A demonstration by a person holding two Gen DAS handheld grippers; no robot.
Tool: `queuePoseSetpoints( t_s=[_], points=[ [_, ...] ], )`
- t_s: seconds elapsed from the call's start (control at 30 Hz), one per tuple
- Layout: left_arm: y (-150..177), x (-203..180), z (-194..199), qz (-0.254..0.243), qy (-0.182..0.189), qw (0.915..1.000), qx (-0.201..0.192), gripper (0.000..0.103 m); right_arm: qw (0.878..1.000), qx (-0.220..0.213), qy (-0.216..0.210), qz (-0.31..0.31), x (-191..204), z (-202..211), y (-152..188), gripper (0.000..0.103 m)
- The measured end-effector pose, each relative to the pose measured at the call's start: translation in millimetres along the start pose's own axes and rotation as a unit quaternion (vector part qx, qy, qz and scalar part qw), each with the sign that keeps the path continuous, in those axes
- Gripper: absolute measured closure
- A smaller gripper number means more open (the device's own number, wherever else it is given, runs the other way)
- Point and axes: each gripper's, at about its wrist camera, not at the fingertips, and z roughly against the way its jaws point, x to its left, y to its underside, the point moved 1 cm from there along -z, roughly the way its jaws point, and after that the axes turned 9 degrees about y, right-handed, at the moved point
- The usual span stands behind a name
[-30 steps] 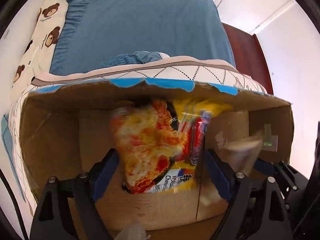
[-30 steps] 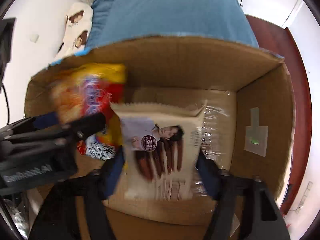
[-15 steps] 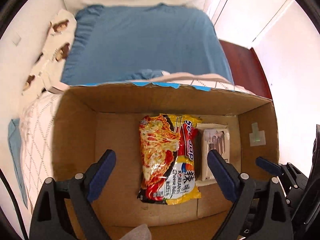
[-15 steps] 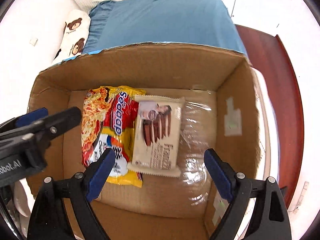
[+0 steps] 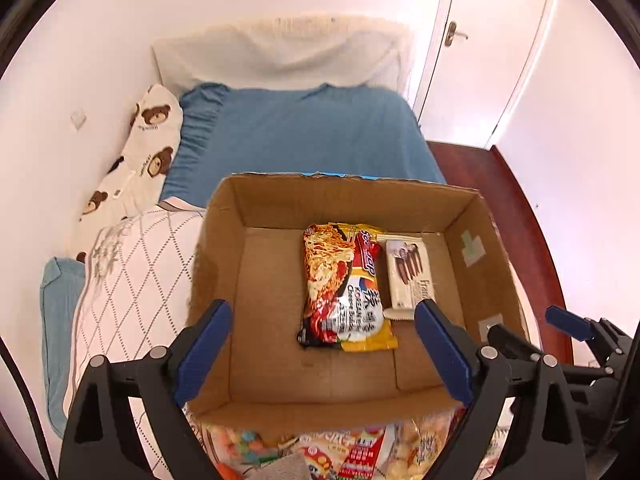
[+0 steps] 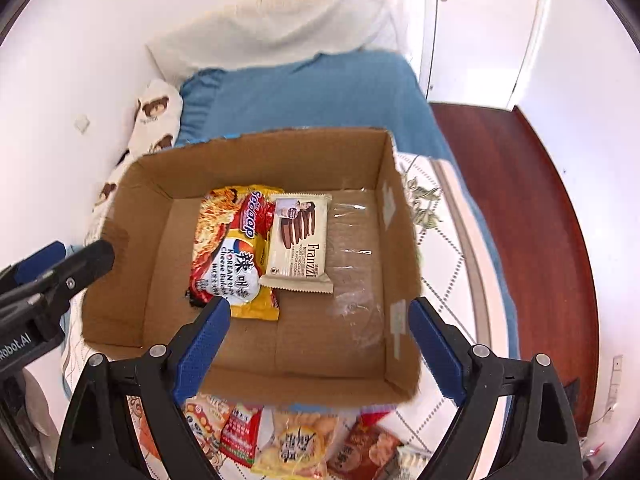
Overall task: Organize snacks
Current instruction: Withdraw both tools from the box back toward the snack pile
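Cardboard box (image 5: pixel 224 264) on the bed holds a yellow-red noodle packet (image 5: pixel 344 288) flat on its floor, a cream Franzzi wafer pack (image 6: pixel 300 236) touching its right side. Left gripper (image 5: pixel 320 354) and right gripper (image 6: pixel 316 344) are both wide, nothing held. Only the right view shows clear tape (image 6: pixel 354 264) on the box floor; loose snack bags (image 6: pixel 296 444) lie in front.

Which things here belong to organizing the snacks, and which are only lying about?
Belong: cardboard box, noodle packet, biscuit packet, loose snack packets.
Lying about: bear pillow, blue blanket, door.
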Motion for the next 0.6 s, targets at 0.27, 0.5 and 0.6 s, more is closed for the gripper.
queuePoseSetpoints(
  t_s=[0.27, 0.5, 0.6],
  points=[
    [44.0, -8.6, 53.9, -0.011, -0.001, 0.9991, -0.041, 0.009, 0.999, -0.052, -0.005, -0.005, 2.8, 63.8, 40.0, 0.011],
    [84.9, 6.3, 88.5, 0.016, 0.002, 0.9988, -0.046, 0.009, 0.997, -0.055, -0.039, -0.038, 6.6, 94.9, 83.4, 0.011],
    [111.1, 24.8, 88.1, 0.048, -0.001, 0.9986, -0.022, 0.009, 0.997, -0.026, -0.06, -0.051, 10.6, 84.5, 105.0, 0.011]
  ],
)
